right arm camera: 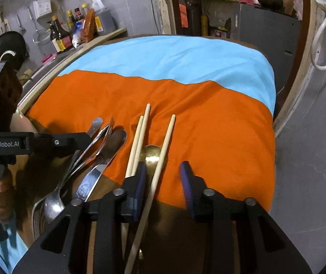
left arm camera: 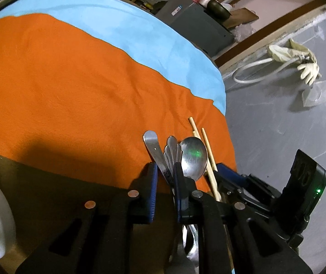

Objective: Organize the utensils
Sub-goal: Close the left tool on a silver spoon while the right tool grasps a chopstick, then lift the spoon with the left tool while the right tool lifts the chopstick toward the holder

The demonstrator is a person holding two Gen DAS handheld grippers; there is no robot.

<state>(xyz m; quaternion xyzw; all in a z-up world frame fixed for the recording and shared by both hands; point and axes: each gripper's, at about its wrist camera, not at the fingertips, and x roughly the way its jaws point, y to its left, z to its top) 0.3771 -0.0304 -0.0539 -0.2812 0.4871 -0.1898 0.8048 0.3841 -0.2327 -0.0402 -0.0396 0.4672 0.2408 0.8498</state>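
While my left hand-held gripper pinches steel utensil handles, sorting continues.
My right hand-held gripper stands open around one chopstick over the orange cloth.

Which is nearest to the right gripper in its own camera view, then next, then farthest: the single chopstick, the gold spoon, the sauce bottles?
1. Single chopstick: passes between the right gripper fingers, by the left finger.
2. Gold spoon: on the orange cloth just ahead, under the chopsticks.
3. Sauce bottles: far left, on the counter past the table.
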